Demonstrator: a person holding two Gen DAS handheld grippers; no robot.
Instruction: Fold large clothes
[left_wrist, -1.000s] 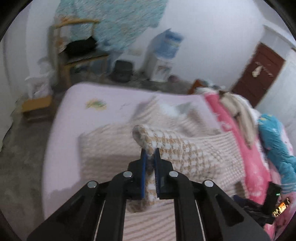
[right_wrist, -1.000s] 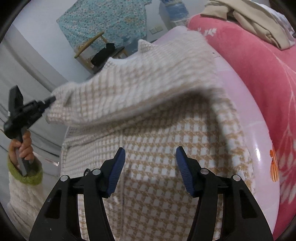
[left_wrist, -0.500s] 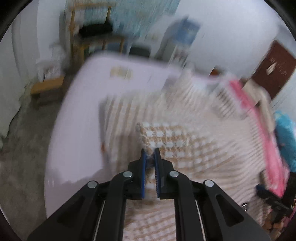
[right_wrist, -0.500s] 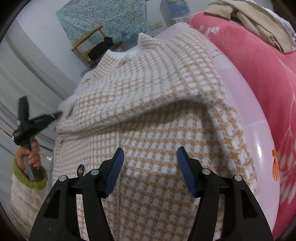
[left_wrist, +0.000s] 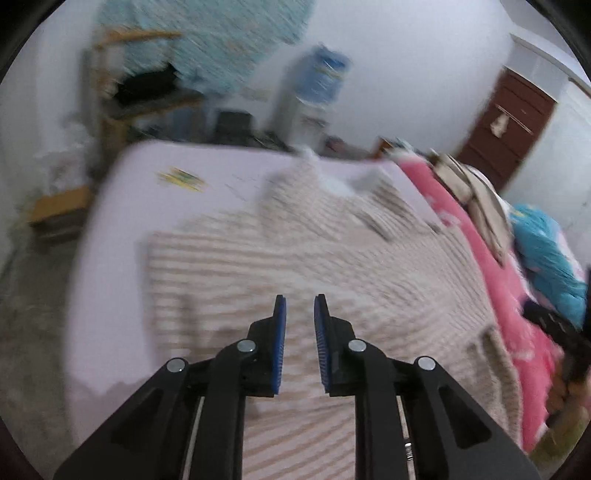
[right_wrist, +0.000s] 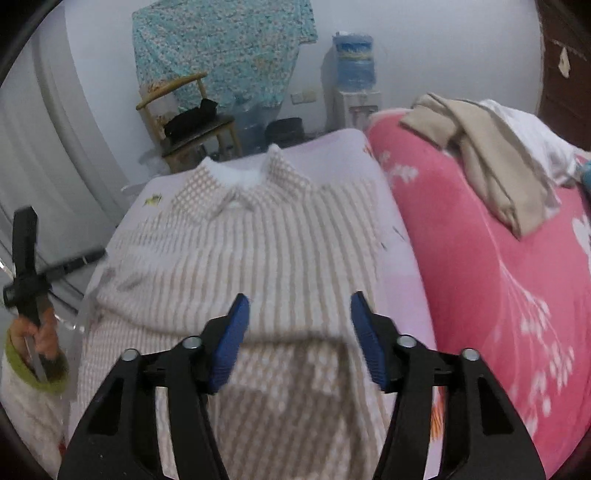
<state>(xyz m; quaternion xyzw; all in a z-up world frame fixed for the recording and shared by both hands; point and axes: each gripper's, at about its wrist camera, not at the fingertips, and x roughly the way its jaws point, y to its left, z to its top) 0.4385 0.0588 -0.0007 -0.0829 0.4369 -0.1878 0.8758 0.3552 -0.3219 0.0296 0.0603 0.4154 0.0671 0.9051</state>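
Lying spread over the lilac bed (right_wrist: 402, 266), the checked beige-and-white jacket (right_wrist: 280, 258) is seen with its long axis running from the white-lined collar (right_wrist: 243, 181) at the far edge of the bed down to the hem at the near edge, under both tools. One side has been folded across the body, so that a thick fold edge crosses just ahead of the right gripper (right_wrist: 299, 317).

The left gripper (left_wrist: 299, 314) is seen with its jaws parted by a narrow gap and having just been opening; nothing is between them, and the cloth lies below and ahead of them, blurred. The right gripper's jaws stand about half apart, having just been closing, with nothing held; the jacket lies directly beneath them, apart from the pads.

In the right wrist view the left gripper (right_wrist: 92, 255) is seen at the bed's left edge, beside the jacket's left side. The right gripper is judged nearer the hem and the side bordering the pink blanket (right_wrist: 498, 277). The next fold is judged to turn on the hem being taken toward the collar along that long axis.
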